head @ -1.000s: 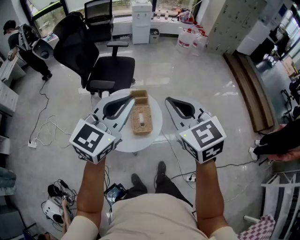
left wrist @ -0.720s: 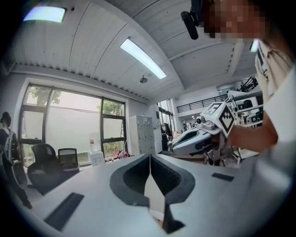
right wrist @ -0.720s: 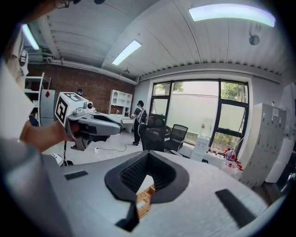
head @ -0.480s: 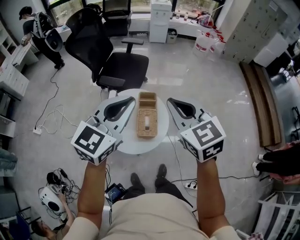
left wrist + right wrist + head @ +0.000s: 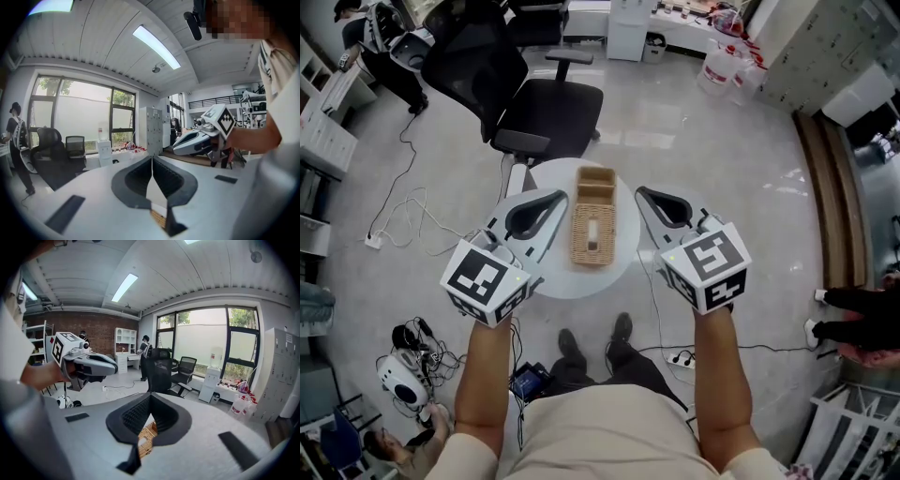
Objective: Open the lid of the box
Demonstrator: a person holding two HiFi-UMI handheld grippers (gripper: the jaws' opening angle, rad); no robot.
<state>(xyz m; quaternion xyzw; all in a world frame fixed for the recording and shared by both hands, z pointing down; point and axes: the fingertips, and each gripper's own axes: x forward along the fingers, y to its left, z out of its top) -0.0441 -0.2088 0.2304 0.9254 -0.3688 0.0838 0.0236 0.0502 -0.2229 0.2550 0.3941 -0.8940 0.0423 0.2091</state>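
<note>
Wicker box between outstretched left gripper and right gripper.

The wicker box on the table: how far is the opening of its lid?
Done: nothing yet; the wicker box sits on the white table, its slotted lid apparently closed. In hand: nothing; the left gripper and right gripper are shut and empty, one on each side of it. Left: grip the lid and lift it.

The left hand-held gripper and right hand-held gripper are light grey with black-lined jaws, each bearing 1 white cube of black square markers. The person wears a beige shirt and dark shoes.
</note>
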